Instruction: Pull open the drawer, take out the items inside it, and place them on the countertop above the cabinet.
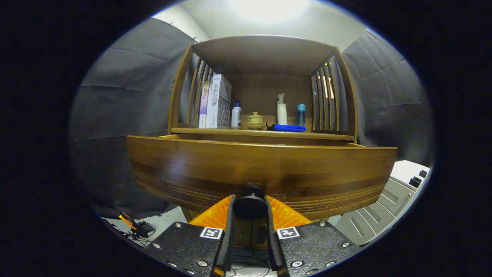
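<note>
Your gripper (pixel 250 206) has both fingers clamped on the dark round knob (pixel 250 206) of the drawer (pixel 261 169), so it's nearly closed, just the knob's width between them. The drawer front sits right ahead of your fingers and it's pulled out a bit from the cabinet (pixel 265 54); you can see its side edges running back toward the frame. Can't see inside the drawer from this low angle, so whatever's in there is hidden.

Beyond and above the drawer is the countertop (pixel 246 132) with stuff lined up on it: books (pixel 217 102) off to the left, then a white bottle (pixel 236 115), a small lidded pot (pixel 255 120) straight ahead of the fingers, a pump bottle (pixel 281 109), a teal-capped bottle (pixel 301 114), and a blue cloth (pixel 289 127) lying flat in front of those last two. Some cables (pixel 134 227) lie on the floor, down left of your fingers.
</note>
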Demonstrator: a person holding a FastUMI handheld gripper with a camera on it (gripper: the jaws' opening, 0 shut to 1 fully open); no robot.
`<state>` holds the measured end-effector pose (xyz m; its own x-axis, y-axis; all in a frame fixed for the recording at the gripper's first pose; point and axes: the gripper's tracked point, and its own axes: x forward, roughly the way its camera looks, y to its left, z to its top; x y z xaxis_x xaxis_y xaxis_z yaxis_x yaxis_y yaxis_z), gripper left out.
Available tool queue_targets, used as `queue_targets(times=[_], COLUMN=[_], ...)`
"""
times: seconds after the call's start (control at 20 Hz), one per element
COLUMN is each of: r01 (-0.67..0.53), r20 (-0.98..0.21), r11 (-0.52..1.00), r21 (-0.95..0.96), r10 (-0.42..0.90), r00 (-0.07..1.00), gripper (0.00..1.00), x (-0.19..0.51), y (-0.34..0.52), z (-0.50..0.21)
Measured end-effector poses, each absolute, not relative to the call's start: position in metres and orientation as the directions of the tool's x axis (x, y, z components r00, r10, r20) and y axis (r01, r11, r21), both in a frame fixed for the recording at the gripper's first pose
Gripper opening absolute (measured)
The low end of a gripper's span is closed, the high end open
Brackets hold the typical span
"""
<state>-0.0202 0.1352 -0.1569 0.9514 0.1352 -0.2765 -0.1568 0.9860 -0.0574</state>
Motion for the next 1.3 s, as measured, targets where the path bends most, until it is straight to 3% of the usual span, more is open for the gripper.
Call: queue_targets(times=[0.25,0.9,1.2,1.25,1.3], r01=[-0.210,-0.194,-0.240,-0.250,-0.260], r20=[-0.278,-0.282,-0.273,-0.277,-0.239], r11=[0.973,0.980,0.969,0.967,0.964], r21=[-0.092,-0.054,-0.053,-0.057,-0.052], r10=[0.178,0.171,0.217,0.225,0.241], r00=[0.944,0.944,0.937,0.934,0.941], gripper=[0.37,0.37,0.37,0.38,0.49], x=[-0.035,-0.039,-0.045,-0.053,-0.058], y=[0.136,0.134,0.136,0.135,0.133], z=[-0.157,-0.157,-0.158,-0.157,-0.150])
